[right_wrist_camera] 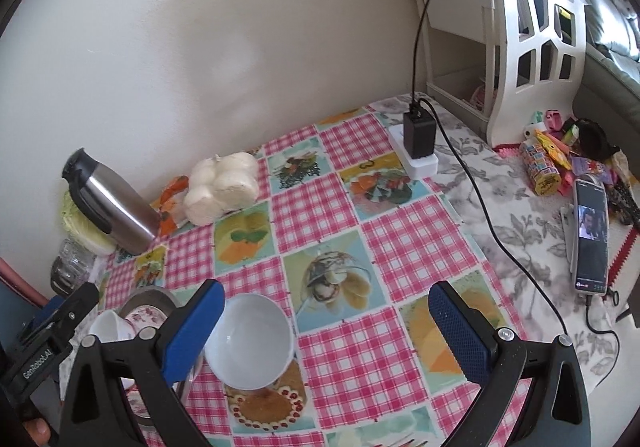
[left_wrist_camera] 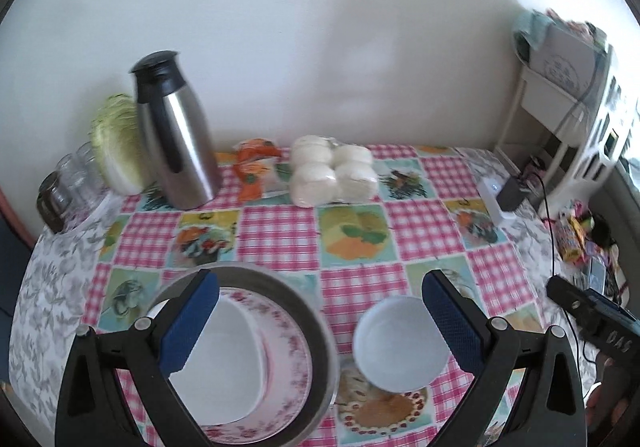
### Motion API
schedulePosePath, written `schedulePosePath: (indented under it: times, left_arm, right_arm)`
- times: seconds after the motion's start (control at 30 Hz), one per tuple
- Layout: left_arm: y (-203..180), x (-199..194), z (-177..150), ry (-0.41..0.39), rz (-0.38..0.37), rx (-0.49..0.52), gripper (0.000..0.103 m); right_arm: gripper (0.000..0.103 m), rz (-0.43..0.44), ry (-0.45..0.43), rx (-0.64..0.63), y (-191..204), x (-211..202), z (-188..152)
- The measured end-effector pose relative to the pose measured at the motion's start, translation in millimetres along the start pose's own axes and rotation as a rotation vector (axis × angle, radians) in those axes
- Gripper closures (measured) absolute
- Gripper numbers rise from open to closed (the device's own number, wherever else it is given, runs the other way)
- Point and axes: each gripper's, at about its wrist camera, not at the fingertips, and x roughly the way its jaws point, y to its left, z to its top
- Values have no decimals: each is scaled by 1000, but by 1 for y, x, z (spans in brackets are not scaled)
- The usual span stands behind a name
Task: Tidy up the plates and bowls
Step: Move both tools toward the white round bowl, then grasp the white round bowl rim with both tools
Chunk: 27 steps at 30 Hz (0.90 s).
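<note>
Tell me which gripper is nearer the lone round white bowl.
Roughly tied. Left gripper has the white bowl beside its right finger; right gripper has it beside its left finger.

Colours and patterns on the table

Tablecloth (left_wrist_camera: 276,223): pink-white gingham squares alternating with food pictures; grey floral border. On it, a plain white bowl (left_wrist_camera: 398,343); left of that bowl, a pink-flowered white plate (left_wrist_camera: 286,363) inside a grey metal rim. Behind, a silver flask (left_wrist_camera: 174,135) with black lid. Gripper pads (left_wrist_camera: 450,323) blue.
</note>
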Motion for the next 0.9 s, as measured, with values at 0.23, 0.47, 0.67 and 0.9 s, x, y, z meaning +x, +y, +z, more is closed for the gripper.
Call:
schedulePosePath:
  times: [0.23, 0.47, 0.67, 0.9]
  left_arm:
    - [-23, 32, -1, 68, -17, 47, 2]
    - [-42, 62, -5, 132, -34, 92, 17]
    - [-48, 90, -14, 198, -55, 87, 23]
    - [-43, 112, -21, 255, -78, 56, 41]
  right_arm:
    - [0, -19, 118, -51, 0, 42, -14]
    - [3, -32, 213, -52, -1, 76, -27]
    - [15, -21, 261, -61, 6, 94, -36]
    - [36, 21, 305, -61, 15, 109, -43]
